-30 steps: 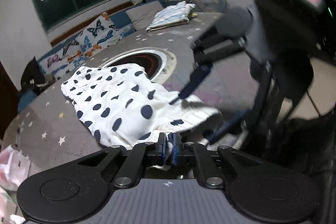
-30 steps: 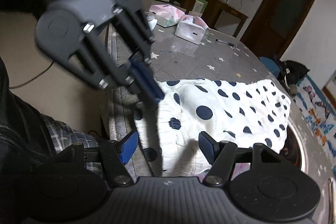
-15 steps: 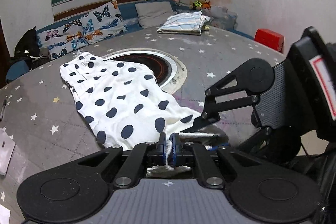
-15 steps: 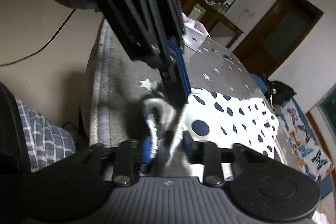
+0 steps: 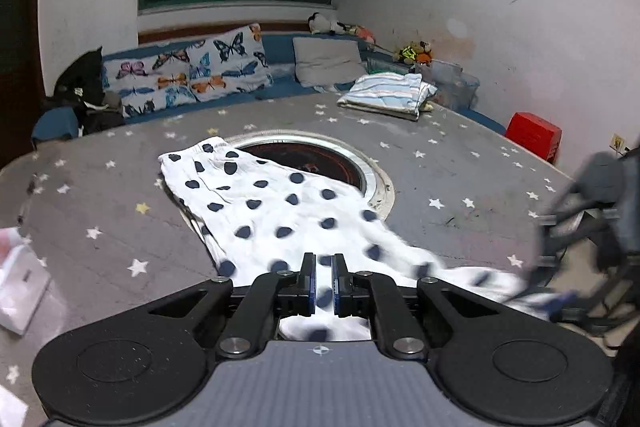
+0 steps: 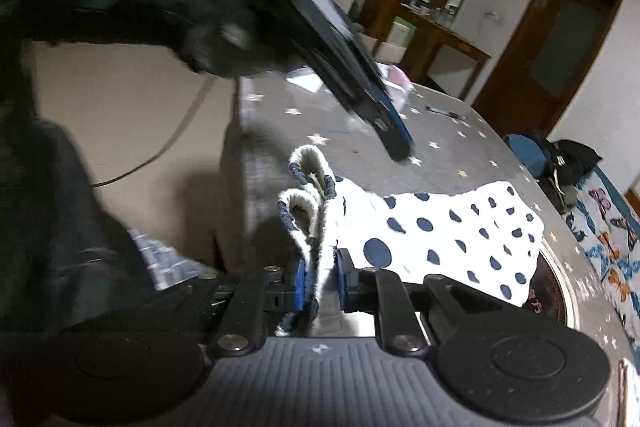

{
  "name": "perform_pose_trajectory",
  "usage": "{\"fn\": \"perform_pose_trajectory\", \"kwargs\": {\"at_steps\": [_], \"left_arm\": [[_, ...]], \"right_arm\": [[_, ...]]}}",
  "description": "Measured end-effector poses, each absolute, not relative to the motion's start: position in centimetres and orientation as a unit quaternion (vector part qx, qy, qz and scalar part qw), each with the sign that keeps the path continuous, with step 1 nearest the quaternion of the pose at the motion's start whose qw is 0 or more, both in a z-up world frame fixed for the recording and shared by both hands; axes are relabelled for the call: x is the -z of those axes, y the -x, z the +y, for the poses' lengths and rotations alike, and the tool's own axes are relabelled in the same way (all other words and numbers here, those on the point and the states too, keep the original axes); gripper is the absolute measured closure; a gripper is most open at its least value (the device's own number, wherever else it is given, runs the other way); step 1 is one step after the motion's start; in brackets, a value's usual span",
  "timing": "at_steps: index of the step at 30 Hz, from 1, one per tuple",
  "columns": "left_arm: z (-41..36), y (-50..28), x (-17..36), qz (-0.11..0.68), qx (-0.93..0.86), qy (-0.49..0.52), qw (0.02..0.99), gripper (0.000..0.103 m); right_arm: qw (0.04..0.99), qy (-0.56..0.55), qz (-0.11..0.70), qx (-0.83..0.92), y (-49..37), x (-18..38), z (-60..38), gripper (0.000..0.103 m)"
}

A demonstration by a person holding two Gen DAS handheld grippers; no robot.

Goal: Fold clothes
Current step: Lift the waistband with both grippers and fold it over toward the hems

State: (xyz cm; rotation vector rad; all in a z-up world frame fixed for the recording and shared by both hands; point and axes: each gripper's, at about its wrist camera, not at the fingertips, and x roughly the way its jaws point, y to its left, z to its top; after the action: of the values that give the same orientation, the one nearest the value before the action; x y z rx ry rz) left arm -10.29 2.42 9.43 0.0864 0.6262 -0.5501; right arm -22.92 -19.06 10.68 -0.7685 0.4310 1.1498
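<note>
A white garment with dark blue dots (image 5: pixel 272 211) lies stretched over the grey star-patterned table (image 5: pixel 460 179). My left gripper (image 5: pixel 323 281) is shut on its near edge, with cloth bunched between the pads. In the right wrist view, the garment's (image 6: pixel 460 227) thick ribbed edge with blue trim stands up in loops from my right gripper (image 6: pixel 322 275). Its jaws are closing on that edge, which runs between the pads. The left gripper (image 6: pixel 396 143) shows there as a blurred dark shape above the cloth. The right gripper (image 5: pixel 560 297) is blurred at the left view's right edge.
A round recessed burner (image 5: pixel 320 163) sits mid-table, partly under the garment. Folded striped clothes (image 5: pixel 386 93) lie at the far side. A red box (image 5: pixel 532 135) stands beyond the table's right edge, a white box (image 5: pixel 20 287) at the left. A person's plaid-clad leg (image 6: pixel 168 263) is beside the table edge.
The right jaws went from wide open to closed around the garment's ribbed edge and lifted it. The left gripper rolled level and pulled away from the right one, still holding the cloth.
</note>
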Motion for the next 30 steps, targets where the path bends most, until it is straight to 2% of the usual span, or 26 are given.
{"fn": "perform_pose_trajectory", "kwargs": {"at_steps": [8,14,24,30], "left_arm": [[2.1,5.9,-6.2,0.337,0.282,0.002,0.898,0.093],[2.7,4.4,-3.9,0.374,0.316,0.020,0.872,0.093],[4.8,5.1,-2.0,0.386,0.345,0.059,0.853,0.093],[5.6,4.9,-1.8,0.387,0.352,0.083,0.848,0.093]], "right_arm": [[0.731,0.357,0.202,-0.545,26.6,-15.1,-21.1,0.089],[0.751,0.361,0.179,-0.523,25.8,-18.6,-21.5,0.089],[0.770,0.370,0.148,-0.499,17.7,-21.9,-18.8,0.089],[0.772,0.380,0.157,-0.484,10.5,-22.2,-16.5,0.089]]}}
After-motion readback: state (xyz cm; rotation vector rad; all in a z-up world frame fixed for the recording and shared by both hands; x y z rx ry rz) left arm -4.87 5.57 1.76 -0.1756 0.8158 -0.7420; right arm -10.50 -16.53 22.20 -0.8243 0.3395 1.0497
